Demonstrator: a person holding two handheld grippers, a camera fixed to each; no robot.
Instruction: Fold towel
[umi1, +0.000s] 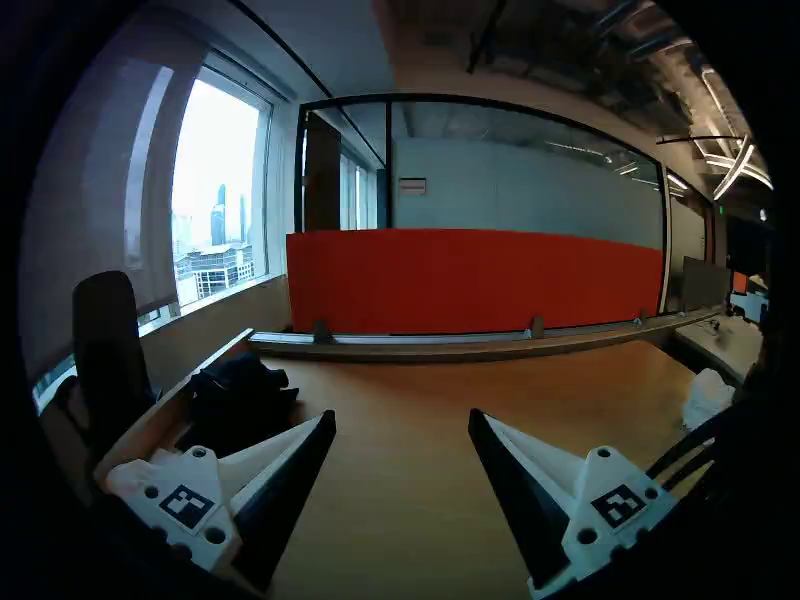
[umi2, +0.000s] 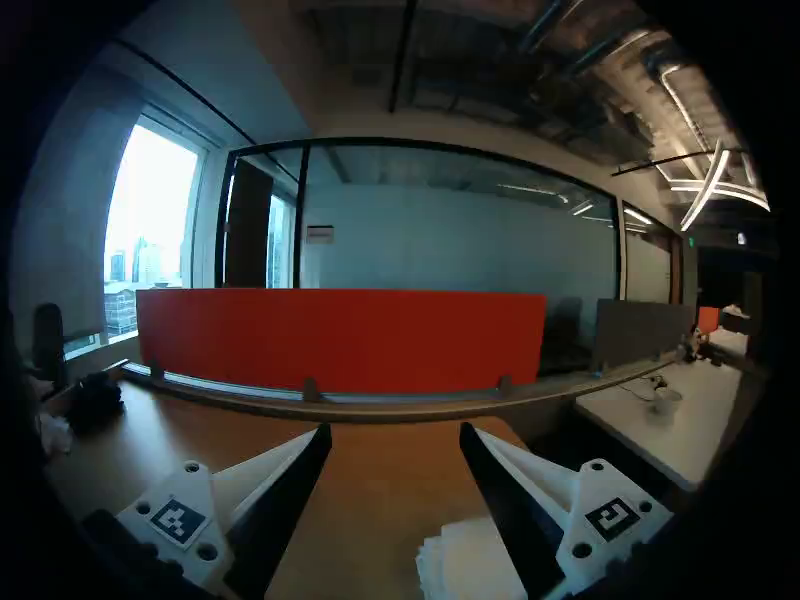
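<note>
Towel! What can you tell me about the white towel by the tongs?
The towel is white and looks like soft cloth. Its wavy edges are stacked, as if it is folded or bunched in layers. It lies on the wooden desk, low in the right gripper view, next to one finger of the open right tongs. That finger hides part of it, and I cannot tell if it touches the towel.

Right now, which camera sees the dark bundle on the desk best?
The left gripper view: the dark bundle sits near and large on the desk. The right gripper view shows the bundle small, far off at the left edge.
</note>
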